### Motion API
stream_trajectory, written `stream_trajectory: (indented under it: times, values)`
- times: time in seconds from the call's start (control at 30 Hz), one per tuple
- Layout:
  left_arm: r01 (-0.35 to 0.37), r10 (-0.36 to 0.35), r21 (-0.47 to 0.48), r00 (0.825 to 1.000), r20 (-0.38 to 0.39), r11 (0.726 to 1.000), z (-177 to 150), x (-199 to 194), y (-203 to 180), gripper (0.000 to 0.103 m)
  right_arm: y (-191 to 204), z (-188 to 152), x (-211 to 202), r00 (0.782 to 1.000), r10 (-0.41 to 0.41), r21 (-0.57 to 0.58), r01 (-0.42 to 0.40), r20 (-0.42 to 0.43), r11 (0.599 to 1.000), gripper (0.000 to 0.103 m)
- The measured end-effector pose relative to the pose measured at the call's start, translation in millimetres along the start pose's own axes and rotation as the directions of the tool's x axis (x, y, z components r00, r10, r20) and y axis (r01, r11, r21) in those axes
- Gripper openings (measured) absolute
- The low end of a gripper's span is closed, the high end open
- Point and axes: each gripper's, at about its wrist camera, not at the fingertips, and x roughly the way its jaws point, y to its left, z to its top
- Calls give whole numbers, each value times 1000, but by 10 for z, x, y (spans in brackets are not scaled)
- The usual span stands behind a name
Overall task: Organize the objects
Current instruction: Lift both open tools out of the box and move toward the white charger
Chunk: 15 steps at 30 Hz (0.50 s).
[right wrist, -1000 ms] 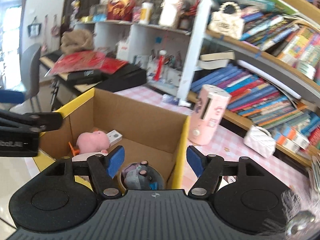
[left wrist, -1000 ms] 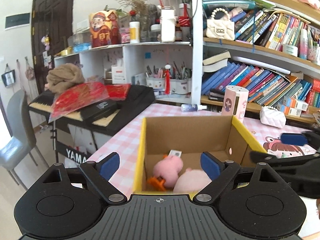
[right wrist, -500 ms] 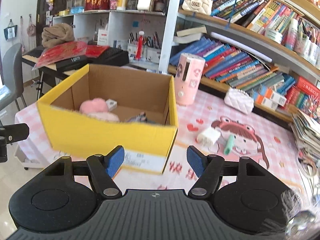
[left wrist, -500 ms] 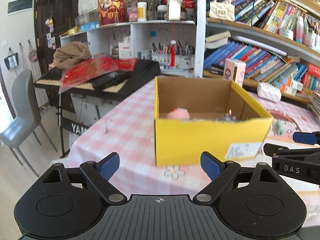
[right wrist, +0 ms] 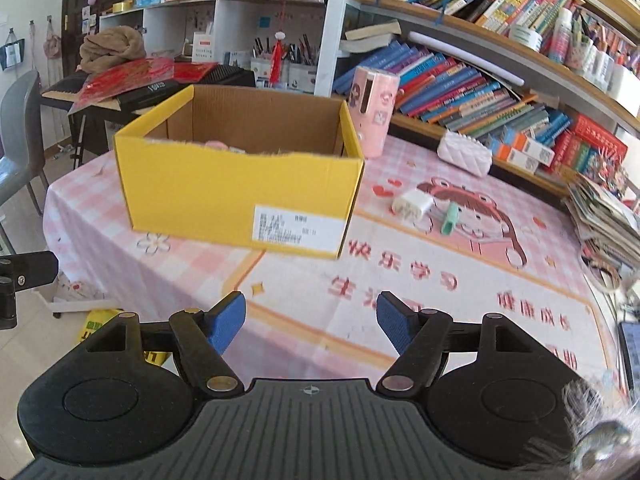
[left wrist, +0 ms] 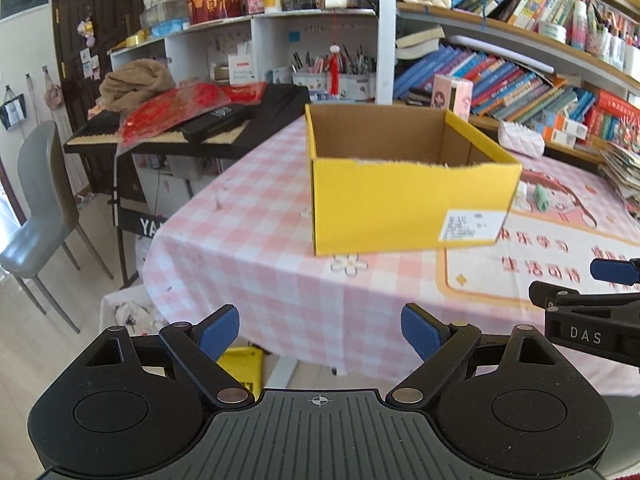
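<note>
Looking over your left gripper [left wrist: 320, 330], you see its jaws standing wide with nothing between them. Your right gripper [right wrist: 311, 322] is opening, and it is empty too. The yellow box [right wrist: 240, 192] sits on the pink checked table [left wrist: 248, 248], well ahead of both. Its front wall hides most of what is inside; only a bit of something pink [right wrist: 216, 144] peeks over the torn edge. A white plug [right wrist: 412, 204] and a green thing [right wrist: 450, 220] lie beside the box.

- A box [right wrist: 240, 196] is set on the table [right wrist: 460, 304].
- A charger [right wrist: 412, 205] and a clip [right wrist: 451, 219] lie right of the box.
- A canister [right wrist: 372, 112] stands behind the box.
- Bookshelves [right wrist: 460, 80] are placed behind the table, a keyboard [left wrist: 192, 128] to its left.
</note>
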Motion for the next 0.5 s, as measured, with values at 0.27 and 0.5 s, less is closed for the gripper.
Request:
stream_trajectory:
  times: [0.27, 0.5]
  values:
    - [38, -38, 32, 999, -4, 999, -112, -89, -66, 90, -18, -158, -132, 999, -37, 19, 37, -17, 999, 74]
    - [98, -98, 59, 995, -4, 993, -106, -84, -242, 90, -175, -254, -242, 995, -94, 42, 95, -24, 995, 75]
